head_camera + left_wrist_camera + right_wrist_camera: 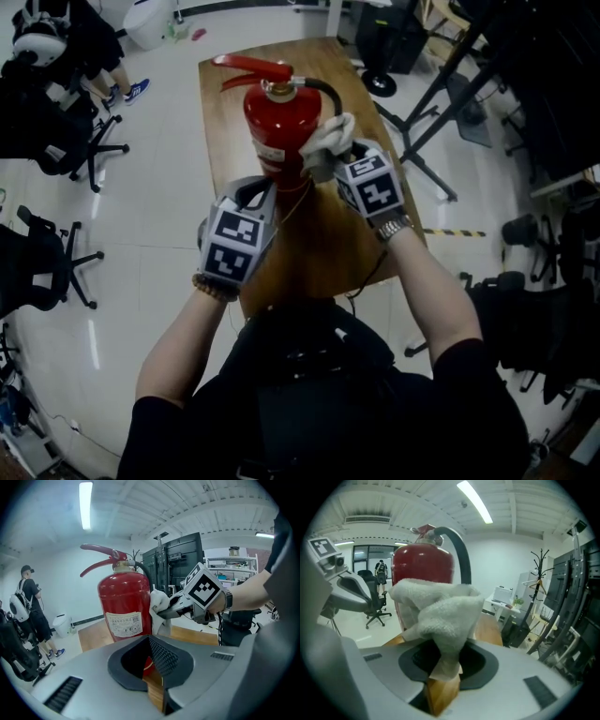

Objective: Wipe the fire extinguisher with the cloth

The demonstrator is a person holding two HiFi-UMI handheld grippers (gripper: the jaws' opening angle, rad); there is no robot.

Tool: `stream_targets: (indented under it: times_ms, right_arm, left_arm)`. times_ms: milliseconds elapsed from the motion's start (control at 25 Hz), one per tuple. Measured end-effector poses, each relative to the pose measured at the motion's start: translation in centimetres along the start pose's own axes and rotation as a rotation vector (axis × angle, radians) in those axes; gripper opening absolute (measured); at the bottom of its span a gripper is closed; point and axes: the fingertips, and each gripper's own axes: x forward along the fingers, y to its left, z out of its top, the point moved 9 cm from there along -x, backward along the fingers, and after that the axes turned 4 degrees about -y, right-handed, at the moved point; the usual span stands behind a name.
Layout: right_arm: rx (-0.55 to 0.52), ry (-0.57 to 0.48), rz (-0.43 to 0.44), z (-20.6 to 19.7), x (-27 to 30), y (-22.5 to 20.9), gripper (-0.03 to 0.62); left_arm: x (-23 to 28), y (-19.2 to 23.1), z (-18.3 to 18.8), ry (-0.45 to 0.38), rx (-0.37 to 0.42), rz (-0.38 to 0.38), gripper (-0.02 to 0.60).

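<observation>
A red fire extinguisher [281, 120] with a black hose stands upright on the wooden table [228, 103]. My right gripper [325, 159] is shut on a white cloth [330, 134], which is pressed against the cylinder's right shoulder below the hose. From the right gripper view the cloth [436, 611] bunches out of the jaws [443, 667] in front of the red body [422, 564]. My left gripper [255, 192] sits low beside the cylinder's near left side, its jaws shut with nothing between them [152, 667]. The left gripper view has the extinguisher [122, 602] ahead and the cloth [158, 603] at its right.
Black office chairs [56, 141] stand on the white floor to the left, with a person [66, 37] at the far left corner. Black stand legs [422, 122] spread just right of the table. A white bin [150, 21] is beyond the table's far end.
</observation>
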Motion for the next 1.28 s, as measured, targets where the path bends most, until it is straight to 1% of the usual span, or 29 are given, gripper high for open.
stream_targets:
  times_ms: [160, 520, 600, 720, 880, 1280]
  right_arm:
    - [-0.002, 0.058, 0.056, -2.0, 1.2, 0.1, 0.117]
    - [-0.005, 0.109, 0.153, -5.5, 4.0, 0.4, 0.117]
    - [-0.012, 0.11, 0.172, -5.9, 4.4, 0.5, 0.117]
    - [-0.01, 0.142, 0.203, -7.3, 5.4, 0.7, 0.117]
    - [-0.02, 0.145, 0.231, -7.9, 6.3, 0.9, 0.117]
    - [-0.037, 0.203, 0.306, -10.5, 8.5, 1.2, 0.118]
  left_arm:
    - [1.2, -0.8, 0.1, 0.02, -0.006, 0.011, -0.002]
    - [3.2, -1.7, -0.2, 0.07, -0.027, 0.048, -0.002]
    - [3.6, -1.8, -0.3, 0.085, -0.037, 0.054, -0.002]
    - [4.3, -2.0, -0.7, 0.114, -0.06, 0.055, -0.002]
    - [5.1, -2.4, -1.1, 0.144, -0.088, 0.058, -0.002]
    - [6.4, -3.0, -1.5, 0.169, -0.138, 0.104, -0.002]
